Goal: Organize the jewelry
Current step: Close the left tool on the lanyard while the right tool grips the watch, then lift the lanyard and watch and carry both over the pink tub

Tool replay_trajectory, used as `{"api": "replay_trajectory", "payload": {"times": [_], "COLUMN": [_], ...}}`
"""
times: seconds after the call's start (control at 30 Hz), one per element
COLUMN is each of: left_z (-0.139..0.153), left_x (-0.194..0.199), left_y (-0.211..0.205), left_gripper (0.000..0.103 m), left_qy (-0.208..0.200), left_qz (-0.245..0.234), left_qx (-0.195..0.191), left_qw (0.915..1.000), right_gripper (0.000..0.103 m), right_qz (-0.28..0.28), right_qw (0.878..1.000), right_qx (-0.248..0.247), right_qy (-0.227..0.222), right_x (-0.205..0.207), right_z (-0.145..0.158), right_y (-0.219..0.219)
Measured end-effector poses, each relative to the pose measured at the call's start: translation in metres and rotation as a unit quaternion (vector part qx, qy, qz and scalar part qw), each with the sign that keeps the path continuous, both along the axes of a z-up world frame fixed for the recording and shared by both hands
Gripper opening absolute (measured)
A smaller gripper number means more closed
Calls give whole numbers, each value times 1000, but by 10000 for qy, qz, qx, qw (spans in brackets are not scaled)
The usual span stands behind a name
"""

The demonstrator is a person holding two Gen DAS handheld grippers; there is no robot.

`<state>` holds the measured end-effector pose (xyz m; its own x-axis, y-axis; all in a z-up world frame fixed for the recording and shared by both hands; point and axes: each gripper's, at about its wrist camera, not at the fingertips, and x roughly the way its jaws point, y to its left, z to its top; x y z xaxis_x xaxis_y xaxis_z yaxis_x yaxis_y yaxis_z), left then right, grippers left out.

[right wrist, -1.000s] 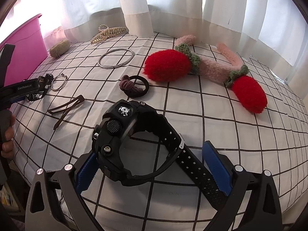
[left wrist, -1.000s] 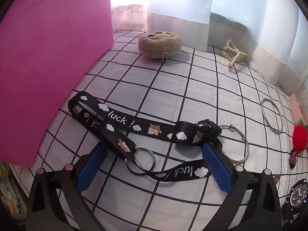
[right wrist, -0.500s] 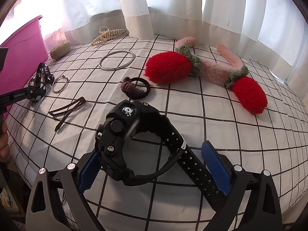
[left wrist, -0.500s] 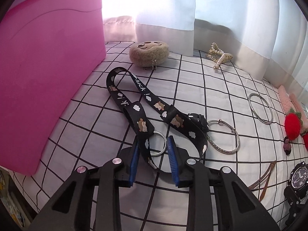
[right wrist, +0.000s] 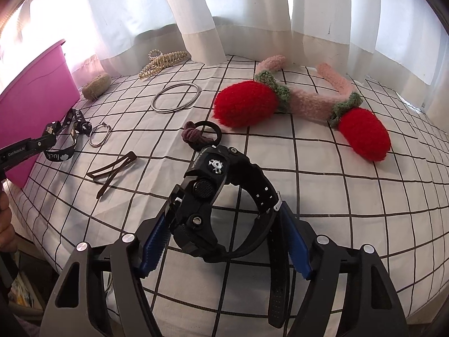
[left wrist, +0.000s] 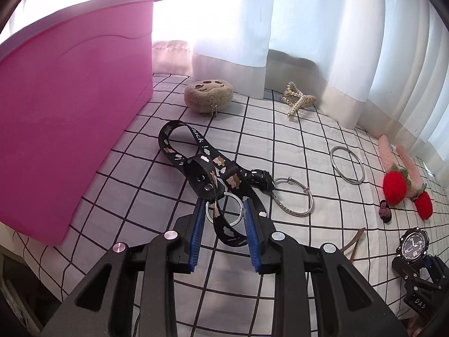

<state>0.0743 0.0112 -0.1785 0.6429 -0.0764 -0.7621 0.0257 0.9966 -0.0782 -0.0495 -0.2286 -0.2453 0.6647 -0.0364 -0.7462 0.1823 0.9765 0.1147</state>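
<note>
Currently, your stock stands as follows.

Item one: your left gripper (left wrist: pixel 223 210), fingers drawn narrow and clamped on the black lanyard (left wrist: pixel 202 165) at its metal key ring (left wrist: pixel 224 209). The strap's near end is lifted off the checked sheet (left wrist: pixel 157 196); its far loop lies just beside the pink bin (left wrist: pixel 70 129).

Item two: your right gripper (right wrist: pixel 221 224), jaws just closing in around the black watch (right wrist: pixel 207 193). The left pad touches the watch case, the right pad meets the strap near the buckle. The watch stands on its side on the sheet, strap tail running toward the camera.

Item three, loose on the sheet:
- thin silver bracelet (left wrist: pixel 291 198), touching the lanyard's clip end;
- silver bangle (right wrist: pixel 175 100), well apart from the watch, toward the curtain (right wrist: pixel 196 14);
- pearl hair claw (right wrist: pixel 161 61), at the curtain hem;
- tan plush charm (left wrist: pixel 208 97) with a small chain, near the bin's corner;
- brown hair clips (right wrist: pixel 113 170), between the lanyard and the watch;
- dark hair tie (right wrist: pixel 200 134) with a maroon knot, just beyond the watch;
- pink fuzzy headband (right wrist: pixel 306 98) bearing two red strawberries, far right.

Item four: part of your hand (right wrist: pixel 5 224) shows at the left edge of the right view.
</note>
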Motion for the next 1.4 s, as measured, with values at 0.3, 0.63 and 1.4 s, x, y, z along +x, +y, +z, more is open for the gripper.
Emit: {"api": "replay_trajectory", "payload": {"times": [0.3, 0.63, 1.4], "left_z": [40, 93, 271], "left_x": [-12, -23, -34], "left_y": [-6, -13, 51], "left_gripper": [27, 27, 27], "left_qy": [-317, -737, -2153], "left_qz": [-183, -284, 124], "left_qx": [-91, -179, -83], "left_qw": [9993, 9967, 9764], "right_gripper": [71, 71, 71], "right_qz": [7, 45, 1175], "right_qw": [9999, 9992, 9787], "right_qx": [54, -6, -19], "right_qy": [-135, -395, -1683], "right_x": [-6, -13, 38], "right_z": [13, 54, 219], "right_y": [0, -1, 67]}}
